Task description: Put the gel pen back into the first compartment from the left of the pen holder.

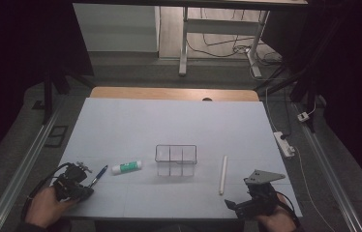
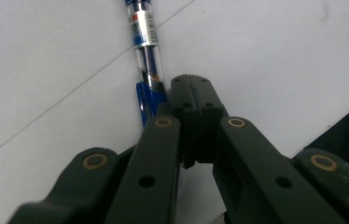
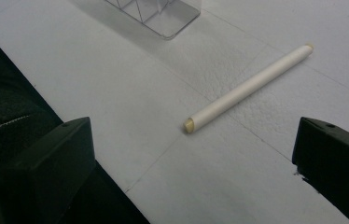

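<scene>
A blue pen with a clear barrel lies on the white table at the front left. My left gripper is right at its near end. In the left gripper view the jaws of the left gripper meet tip to tip with nothing showing between the pads. The pen runs along the outside of the left finger. My right gripper rests at the front right with the jaws of the right gripper wide apart and empty. A white stick lies just ahead of it.
A green-and-white glue stick lies right of the pen. A clear divided box stands mid-table. The table's front edge runs just under both hands. A power strip and cables lie on the floor at the right.
</scene>
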The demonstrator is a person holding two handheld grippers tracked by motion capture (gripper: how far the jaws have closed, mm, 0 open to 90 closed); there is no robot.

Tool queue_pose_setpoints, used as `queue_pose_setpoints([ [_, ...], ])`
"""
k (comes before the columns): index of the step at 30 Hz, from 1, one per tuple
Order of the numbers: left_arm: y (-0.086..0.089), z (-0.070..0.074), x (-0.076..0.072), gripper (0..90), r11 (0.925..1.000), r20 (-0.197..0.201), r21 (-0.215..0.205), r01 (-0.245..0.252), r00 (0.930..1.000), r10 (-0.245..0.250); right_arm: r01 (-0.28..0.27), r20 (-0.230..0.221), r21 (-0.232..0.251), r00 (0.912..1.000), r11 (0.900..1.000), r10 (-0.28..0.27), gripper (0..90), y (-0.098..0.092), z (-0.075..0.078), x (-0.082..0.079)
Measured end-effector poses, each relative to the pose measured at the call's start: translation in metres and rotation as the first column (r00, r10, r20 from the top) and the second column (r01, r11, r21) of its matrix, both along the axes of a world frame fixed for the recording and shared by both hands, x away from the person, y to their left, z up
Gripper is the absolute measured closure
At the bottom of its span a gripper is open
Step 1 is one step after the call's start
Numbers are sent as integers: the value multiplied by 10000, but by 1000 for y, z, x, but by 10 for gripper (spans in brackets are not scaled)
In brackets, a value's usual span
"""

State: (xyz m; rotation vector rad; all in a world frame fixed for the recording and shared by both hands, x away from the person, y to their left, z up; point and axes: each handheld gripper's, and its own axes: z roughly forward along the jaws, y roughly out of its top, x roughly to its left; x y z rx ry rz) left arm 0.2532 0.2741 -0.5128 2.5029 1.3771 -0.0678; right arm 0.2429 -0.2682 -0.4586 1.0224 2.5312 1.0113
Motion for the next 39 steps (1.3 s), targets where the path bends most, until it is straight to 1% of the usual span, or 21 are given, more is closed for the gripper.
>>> queue_pose_setpoints([
  [1, 0, 1, 0, 888, 10000, 64, -15, 20, 10000, -20, 6, -1, -23, 10000, 10000, -6, 0, 0, 0, 0],
  [2, 0, 3, 0, 884, 9999, 241, -146, -57, 9997, 60, -1, 2, -27, 10000, 10000, 1, 0, 0, 0, 0],
  [4, 1, 8, 0, 830, 9991, 602, -376, -209, 9979, 231, 7, 6, -20, 10000, 10000, -7, 0, 0, 0, 0],
  [5, 2, 9, 1, 789, 9985, 845, -444, -333, 9957, 370, 4, 6, 4, 10000, 10000, -4, 0, 0, 0, 0],
  [7, 3, 12, 3, 690, 9974, 1171, -518, -491, 9916, 549, 15, 8, 5, 10000, 10000, -15, 0, 0, 0, 0],
  [9, 4, 13, 5, 582, 9960, 1552, -636, -623, 9853, 715, 1, 8, 4, 10000, 10000, -1, 0, 0, 0, 0],
  [13, 5, 15, 13, 379, 9915, 2044, -1010, -820, 9736, 1013, 0, -9, 14, 10000, 10000, 0, 0, 0, 0, 0],
  [15, 5, 14, 18, 290, 9883, 2115, -1214, -923, 9704, 1166, -13, -8, -23, 10000, 10000, 13, 0, 0, 0, 0],
  [16, 4, 13, 21, 234, 9870, 2108, -1236, -1029, 9692, 1274, -9, -12, -29, 10000, 10000, 9, 0, 0, 0, 0],
  [17, 3, 12, 23, 208, 9870, 2111, -1233, -1028, 9692, 1273, -9, -20, -34, 10000, 10000, 8, 0, 0, 0, 0],
  [20, 0, 7, 31, 184, 9898, 2008, -1072, -937, 9730, 1138, -15, -29, -33, 10000, 10000, 15, 0, 0, 0, 0],
  [24, -1, -1, 40, 60, 9894, 1766, -967, -1087, 9764, 1245, -20, -63, -41, 10000, 10000, 20, 0, 0, 0, 0],
  [27, 0, -6, 45, 19, 9884, 1607, -863, -1249, 9774, 1375, -40, -62, -46, 10000, 10000, 39, 0, 1, 0, 0],
  [30, -2, -10, 48, 34, 9911, 1481, -618, -1175, 9810, 1255, -46, -84, -75, 10000, 10000, 45, 0, 1, 0, 1],
  [32, -3, -12, 48, 91, 9933, 1373, -384, -1087, 9841, 1130, -50, -76, -63, 10000, 10000, 50, 0, 1, -1, 1],
  [33, -4, -12, 48, 139, 9944, 1471, -245, -1026, 9835, 1051, -48, -81, -77, 10000, 10000, 47, 0, 1, 0, 1],
  [34, -5, -11, 47, 163, 9951, 1567, -81, -985, 9827, 985, -49, -80, -75, 10000, 10000, 48, 0, 1, 0, 1],
  [35, -5, -10, 46, 218, 9957, 1643, -25, -924, 9821, 916, -53, -83, -75, 10000, 10000, 53, 0, 1, 0, 1],
  [37, -5, -7, 45, 362, 9966, 1610, -325, -754, 9837, 796, -62, -96, -82, 9999, 9999, 61, 0, 1, -1, 1],
  [38, -5, -7, 45, 429, 9967, 1596, -361, -724, 9841, 773, -63, -101, -82, 9999, 9999, 62, 0, 1, -1, 1],
  [39, -6, -6, 44, 482, 9976, 1662, -264, -641, 9838, 676, -62, -112, -85, 9999, 9999, 61, 0, 1, -1, 1],
])
